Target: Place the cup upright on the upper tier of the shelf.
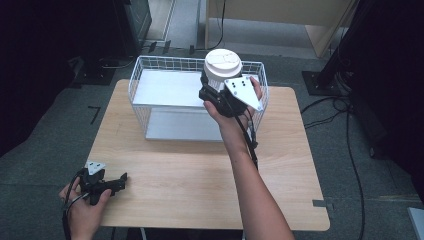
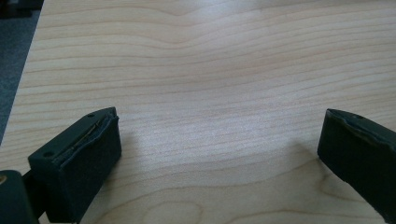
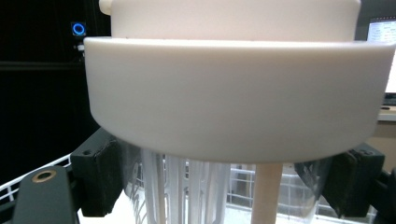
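Note:
A clear cup with a broad white lid (image 1: 222,62) hangs over the right part of a white wire basket (image 1: 134,85). My right gripper (image 1: 211,84) is shut on the cup from the near side, just under the lid. In the right gripper view the lid (image 3: 233,88) looms close, and the two black jaws press the clear body (image 3: 187,186) from either side. My left gripper (image 1: 120,181) rests low at the table's front left corner. In its own view the left gripper (image 2: 219,140) stands wide open over bare wood, with nothing between the fingers.
The wire basket stands at the back of the wooden table (image 1: 190,170) with a pale flat panel (image 1: 165,87) inside. Dark stands and cables (image 1: 350,150) lie on the floor to the right. A black unit (image 1: 132,20) stands behind the table at the left.

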`<state>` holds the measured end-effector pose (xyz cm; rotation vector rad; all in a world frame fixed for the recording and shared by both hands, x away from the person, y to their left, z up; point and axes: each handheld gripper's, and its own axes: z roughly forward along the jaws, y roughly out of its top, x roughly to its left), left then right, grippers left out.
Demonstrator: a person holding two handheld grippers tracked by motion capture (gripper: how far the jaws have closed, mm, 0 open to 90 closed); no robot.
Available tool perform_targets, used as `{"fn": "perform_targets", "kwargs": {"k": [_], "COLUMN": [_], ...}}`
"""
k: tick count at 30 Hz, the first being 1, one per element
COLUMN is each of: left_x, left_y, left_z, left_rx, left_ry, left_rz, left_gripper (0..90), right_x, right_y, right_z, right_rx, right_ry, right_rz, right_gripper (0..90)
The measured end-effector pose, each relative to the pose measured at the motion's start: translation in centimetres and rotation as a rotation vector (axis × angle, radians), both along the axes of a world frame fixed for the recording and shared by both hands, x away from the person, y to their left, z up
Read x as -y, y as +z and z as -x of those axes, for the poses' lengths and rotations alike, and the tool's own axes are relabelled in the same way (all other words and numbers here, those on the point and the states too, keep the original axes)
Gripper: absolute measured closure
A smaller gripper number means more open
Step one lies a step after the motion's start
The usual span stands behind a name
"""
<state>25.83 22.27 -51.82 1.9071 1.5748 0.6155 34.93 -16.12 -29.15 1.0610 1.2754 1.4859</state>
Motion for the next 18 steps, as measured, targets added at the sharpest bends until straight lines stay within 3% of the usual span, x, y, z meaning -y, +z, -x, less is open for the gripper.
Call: {"fn": "perform_targets", "kwargs": {"k": [9, 18], "left_x": [0.0, 0.0], "left_y": [0.0, 0.0], "left_z": [0.0, 0.0], "left_rx": [0.003, 0.002], "left_ry": [0.001, 0.002], "left_rz": [0.001, -0.001], "left_gripper": [0.0, 0.0], "right_x": [-1.0, -1.4], "right_y": [0.4, 0.4], "right_z": [-2.7, -5.2], "right_rx": [-0.029, -0.078], "right_ry": [-0.021, -0.037], "right_rz": [0.032, 0.017], "right_gripper": [15.7, 15.7]}}
